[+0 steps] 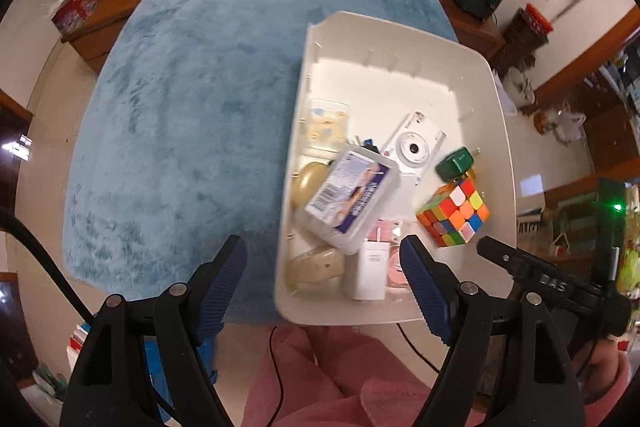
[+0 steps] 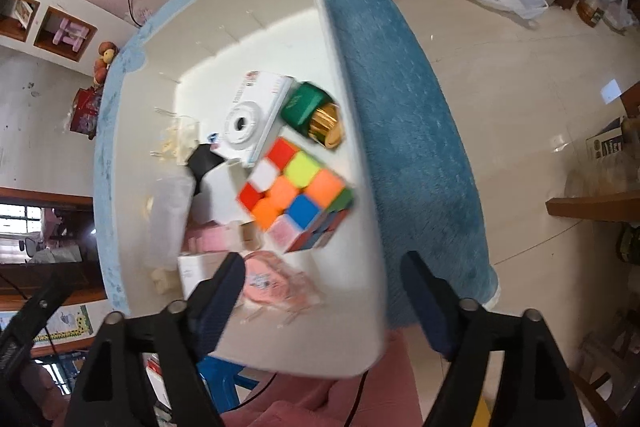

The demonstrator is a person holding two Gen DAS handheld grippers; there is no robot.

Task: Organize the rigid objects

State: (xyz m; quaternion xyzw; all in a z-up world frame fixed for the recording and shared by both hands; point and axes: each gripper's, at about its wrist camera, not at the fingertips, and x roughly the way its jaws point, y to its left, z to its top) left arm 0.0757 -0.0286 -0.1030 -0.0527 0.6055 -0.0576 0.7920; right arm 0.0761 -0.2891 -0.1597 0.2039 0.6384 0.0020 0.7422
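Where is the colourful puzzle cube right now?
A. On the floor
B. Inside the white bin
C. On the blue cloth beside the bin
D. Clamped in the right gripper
B: the puzzle cube lies inside the white bin, near the white camera, and the right gripper is open with nothing between its fingers.

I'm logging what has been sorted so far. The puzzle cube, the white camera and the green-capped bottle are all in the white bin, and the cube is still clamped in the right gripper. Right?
Not quite: the puzzle cube lies free in the white bin, beside the white camera and green-capped bottle. The right wrist view shows the right gripper open, with nothing between its fingers.
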